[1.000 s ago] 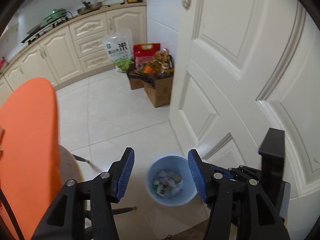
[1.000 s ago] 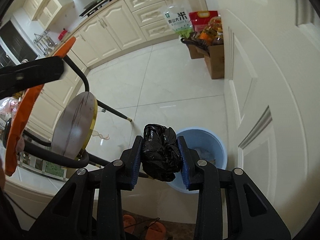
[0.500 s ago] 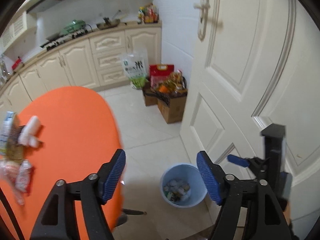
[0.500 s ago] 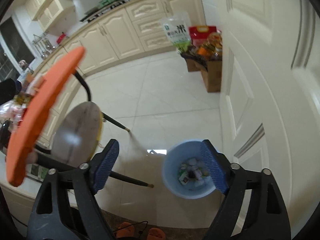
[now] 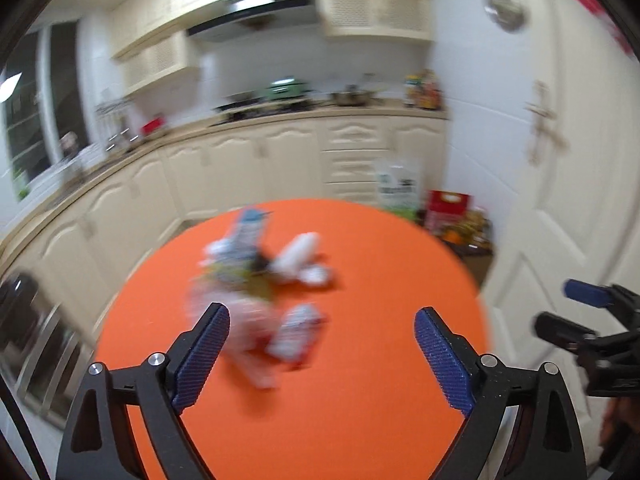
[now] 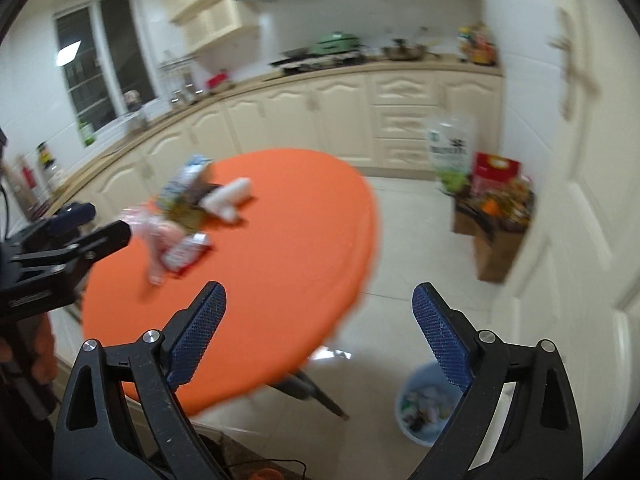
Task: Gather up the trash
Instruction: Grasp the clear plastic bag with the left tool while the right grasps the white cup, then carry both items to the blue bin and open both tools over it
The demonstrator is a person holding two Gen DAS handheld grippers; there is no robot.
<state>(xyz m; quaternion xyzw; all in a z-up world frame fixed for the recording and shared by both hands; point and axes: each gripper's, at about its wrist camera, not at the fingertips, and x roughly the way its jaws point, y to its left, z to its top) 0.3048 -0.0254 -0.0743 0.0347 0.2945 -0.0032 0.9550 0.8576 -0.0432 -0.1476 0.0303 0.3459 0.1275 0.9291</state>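
Wrappers and crumpled packets (image 5: 260,280) heaped mid-frame on orange table (image 5: 360,360), blurred but likely light, crinkly, slippery, best pinched at a bunched fold; left gripper (image 5: 322,356) and right gripper (image 6: 320,336) both gape wide, empty; blue bin (image 6: 428,404) lower right.

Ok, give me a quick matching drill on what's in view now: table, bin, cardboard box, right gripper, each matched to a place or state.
Things:
1. round orange table
2. blue bin
3. cardboard box
4. right gripper

Places or states:
A. on the floor by the white door, full of groceries
B. open, holding nothing
C. carrying a blurred pile of trash
D. on the floor, below the table's edge, with rubbish inside

Pairs: 1-C, 2-D, 3-A, 4-B
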